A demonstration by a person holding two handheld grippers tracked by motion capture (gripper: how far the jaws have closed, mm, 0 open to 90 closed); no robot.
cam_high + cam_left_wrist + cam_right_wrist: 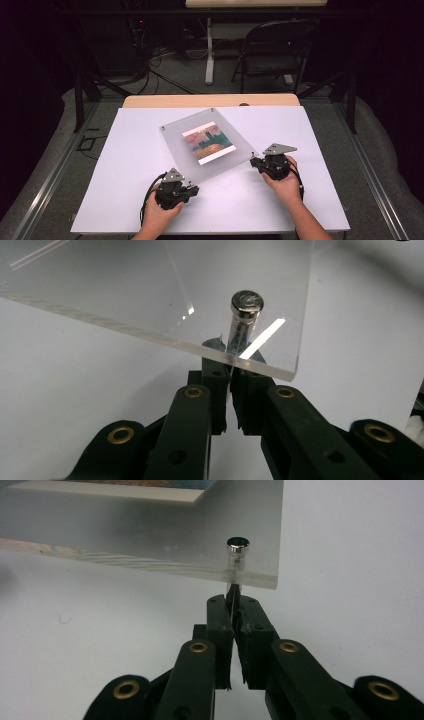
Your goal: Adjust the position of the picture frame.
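A: Both grippers sit at the near corners of the clear acrylic photo frame (pixel 210 144); left gripper (pixel 231 371) is clamped tight under its corner standoff (pixel 246 315)?

B: Yep; right gripper (pixel 233 600) pinches its own standoff (pixel 237 555); frame's mid-table on the white tabletop (pixel 130 165), print (pixel 208 142) inside.

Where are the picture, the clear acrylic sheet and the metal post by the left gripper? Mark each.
picture (pixel 208 142): high view, middle of its coloured print.
clear acrylic sheet (pixel 175 145): high view, bare left part.
metal post (pixel 246 302): left gripper view, its round top cap.
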